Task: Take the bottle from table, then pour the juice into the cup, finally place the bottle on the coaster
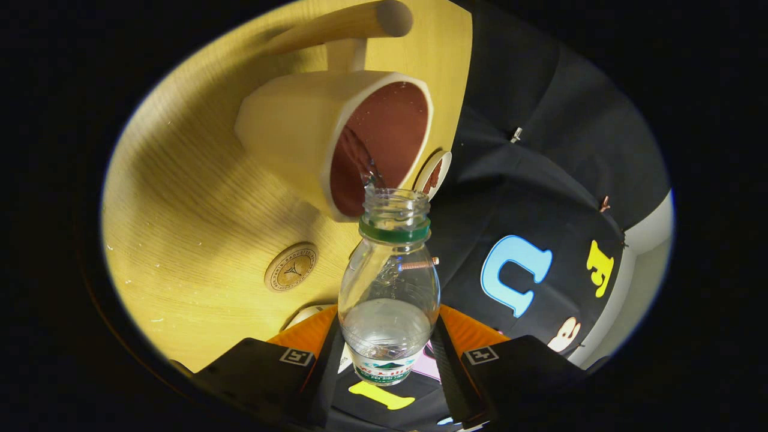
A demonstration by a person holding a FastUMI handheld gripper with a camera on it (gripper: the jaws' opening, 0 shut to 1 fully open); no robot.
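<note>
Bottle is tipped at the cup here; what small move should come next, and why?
Probably hold the tilt a little longer: the bottle, gripped between the gripper fingers, holds liquid, and a stream runs from its mouth into the cup.

Bottle label: the band at the 6 o'clock end of the bottle (pixel 389 282) carries a mountain picture and small print, too blurred to make out.
Coaster: the round coaster (pixel 291 267) at the bottle's 9 o'clock has a ring of tiny lettering around a three-pointed emblem; illegible.
Finger tags: the gripper (pixel 387 360) clamps the bottle between both fingers, each bearing a square coded marker at the label's 9 and 3 o'clock; no words on them.
</note>
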